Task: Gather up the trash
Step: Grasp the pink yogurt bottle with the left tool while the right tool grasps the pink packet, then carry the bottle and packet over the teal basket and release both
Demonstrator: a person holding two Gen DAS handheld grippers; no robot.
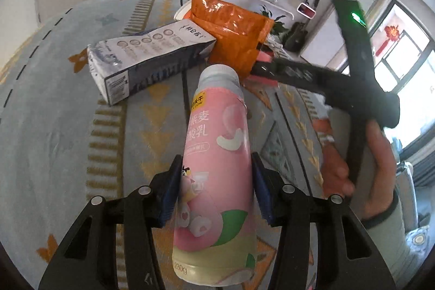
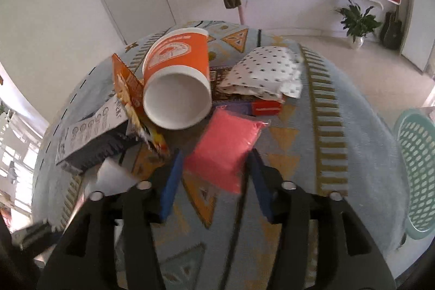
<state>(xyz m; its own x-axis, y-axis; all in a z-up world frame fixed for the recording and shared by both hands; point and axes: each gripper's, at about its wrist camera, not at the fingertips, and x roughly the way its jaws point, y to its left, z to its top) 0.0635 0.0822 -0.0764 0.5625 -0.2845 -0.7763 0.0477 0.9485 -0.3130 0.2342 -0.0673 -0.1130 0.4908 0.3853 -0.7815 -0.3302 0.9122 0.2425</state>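
Note:
My left gripper (image 1: pixel 216 186) is shut on a pink yogurt bottle (image 1: pixel 217 167), its blue pads pressed on both sides, cap pointing away. Beyond it lie a blue-and-white carton (image 1: pixel 146 59) and an orange foil bag (image 1: pixel 233 37) on the patterned cloth. My right gripper (image 2: pixel 214 181) has a pink packet (image 2: pixel 225 146) between its blue pads; the right pad touches it and a small gap shows at the left. Behind it lie an orange paper cup (image 2: pixel 176 83) on its side, a dotted white wrapper (image 2: pixel 266 69), a small red box (image 2: pixel 266 108), the carton (image 2: pixel 89 132) and the orange bag (image 2: pixel 130 89).
A teal perforated basket (image 2: pixel 416 170) stands at the right edge of the table. The right hand-held gripper and the person's hand (image 1: pixel 353 154) fill the right of the left wrist view. A door, a coat rack, a TV and a plant stand around the room.

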